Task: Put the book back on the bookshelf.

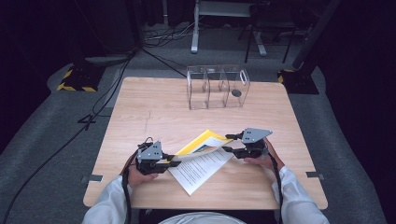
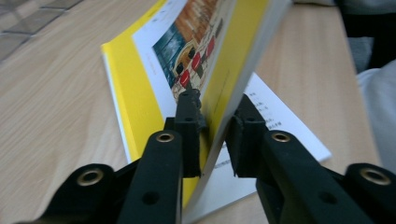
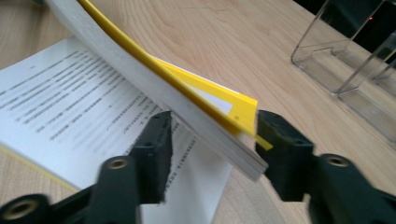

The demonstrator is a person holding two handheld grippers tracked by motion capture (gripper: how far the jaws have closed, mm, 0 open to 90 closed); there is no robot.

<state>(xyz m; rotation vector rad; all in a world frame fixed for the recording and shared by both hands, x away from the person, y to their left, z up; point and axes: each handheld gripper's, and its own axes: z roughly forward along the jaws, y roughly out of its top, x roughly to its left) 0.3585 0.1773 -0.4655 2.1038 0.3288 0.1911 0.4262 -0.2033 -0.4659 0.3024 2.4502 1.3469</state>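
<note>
An open book (image 1: 201, 161) with a yellow cover lies on the wooden table (image 1: 154, 102) near its front edge. One printed white page lies flat, and a thick stack of pages with the cover is lifted off it. In the left gripper view that raised stack (image 2: 187, 42) passes between the jaws of my left gripper (image 2: 217, 107), whose pads press on it from both sides. My right gripper (image 3: 212, 126) straddles the stack's far corner (image 3: 233, 135). One pad touches the yellow cover and the other stands off the pages. In the high view my left gripper (image 1: 175, 161) is at the book's left and my right gripper (image 1: 227, 149) at its right.
A clear plastic organiser (image 1: 217, 86) with three compartments stands at the table's far edge and holds a small dark round thing (image 1: 236, 93). Cables run across the grey floor at the left. A person's white sleeves (image 1: 109, 205) come in over the front edge.
</note>
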